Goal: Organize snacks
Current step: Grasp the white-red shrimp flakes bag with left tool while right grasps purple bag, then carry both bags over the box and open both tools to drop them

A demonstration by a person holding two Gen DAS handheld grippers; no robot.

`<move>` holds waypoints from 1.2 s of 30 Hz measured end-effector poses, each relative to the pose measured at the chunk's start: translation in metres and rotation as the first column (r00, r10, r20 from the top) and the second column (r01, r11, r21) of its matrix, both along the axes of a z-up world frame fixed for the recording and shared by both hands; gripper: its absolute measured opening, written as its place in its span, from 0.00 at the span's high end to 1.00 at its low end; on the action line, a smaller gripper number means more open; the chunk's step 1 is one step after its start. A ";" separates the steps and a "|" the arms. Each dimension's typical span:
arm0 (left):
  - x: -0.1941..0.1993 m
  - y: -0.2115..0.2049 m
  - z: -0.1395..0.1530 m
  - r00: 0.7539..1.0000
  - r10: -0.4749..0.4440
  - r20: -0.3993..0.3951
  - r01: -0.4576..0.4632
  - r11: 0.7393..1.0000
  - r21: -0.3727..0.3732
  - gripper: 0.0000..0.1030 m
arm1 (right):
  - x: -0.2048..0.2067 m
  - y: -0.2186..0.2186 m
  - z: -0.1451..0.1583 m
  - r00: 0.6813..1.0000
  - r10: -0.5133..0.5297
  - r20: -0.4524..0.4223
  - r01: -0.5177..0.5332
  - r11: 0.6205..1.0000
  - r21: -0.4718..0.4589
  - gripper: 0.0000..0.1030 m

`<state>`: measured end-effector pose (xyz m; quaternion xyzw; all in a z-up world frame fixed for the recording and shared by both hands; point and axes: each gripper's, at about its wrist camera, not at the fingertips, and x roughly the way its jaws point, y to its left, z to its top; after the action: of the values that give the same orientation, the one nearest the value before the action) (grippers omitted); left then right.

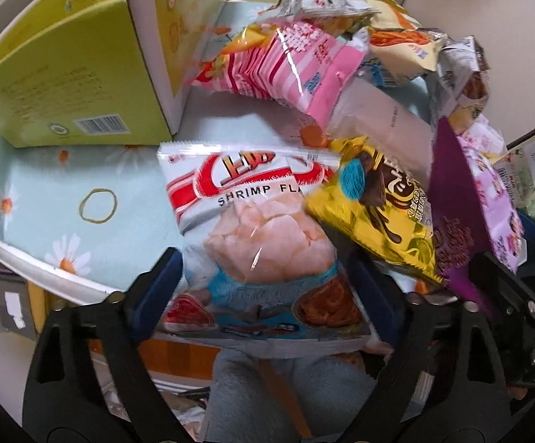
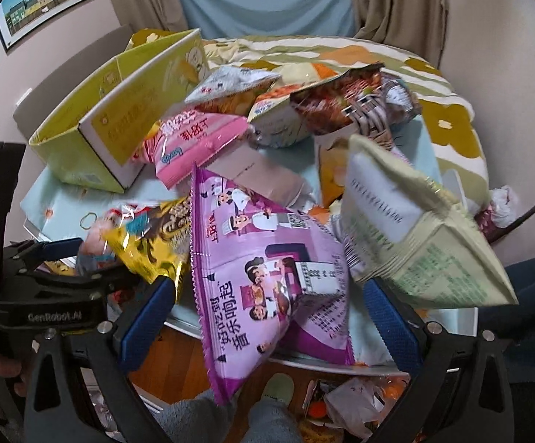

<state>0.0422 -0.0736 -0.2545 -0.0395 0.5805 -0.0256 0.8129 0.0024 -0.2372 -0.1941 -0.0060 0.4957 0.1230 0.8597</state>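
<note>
A white and red shrimp chips bag (image 1: 252,229) lies flat at the table's near edge, between the blue pads of my left gripper (image 1: 260,280). The jaws stand wide at the bag's sides and it shows no crumpling. A purple snack bag (image 2: 267,265) stands tilted on its edge between the fingers of my right gripper (image 2: 267,317), with a gap on each side. A yellow chocolate snack bag (image 1: 374,206) leans between the two bags. An open yellow-green cardboard box (image 1: 64,74) stands at the back left.
A pink bag (image 1: 286,62), a pale green bag (image 2: 415,229) and several more packets are heaped behind. A rubber band (image 1: 97,206) lies on the daisy-print cloth (image 1: 46,192). The table's white edge (image 1: 64,277) is close, with floor clutter and a person's legs below.
</note>
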 end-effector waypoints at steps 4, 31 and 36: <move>0.010 -0.001 -0.006 1.000 -0.003 0.004 0.003 1.000 -0.006 0.24 | 0.008 0.003 -0.009 1.000 0.012 -0.016 -0.012 1.000 0.000 0.02; -0.006 -0.010 0.027 0.995 -0.041 0.089 0.036 0.998 0.057 0.31 | 0.020 -0.014 -0.013 0.995 -0.018 -0.100 0.028 0.994 0.104 0.41; -0.012 -0.011 0.053 0.990 -0.037 0.135 0.026 0.996 0.083 0.31 | 0.012 -0.015 0.010 0.998 -0.007 -0.063 0.016 0.991 0.136 0.41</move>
<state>0.0299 -0.0850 -0.2014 0.0048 0.5248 -0.0175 0.8511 0.0148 -0.2518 -0.1845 0.0594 0.5126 0.1516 0.8431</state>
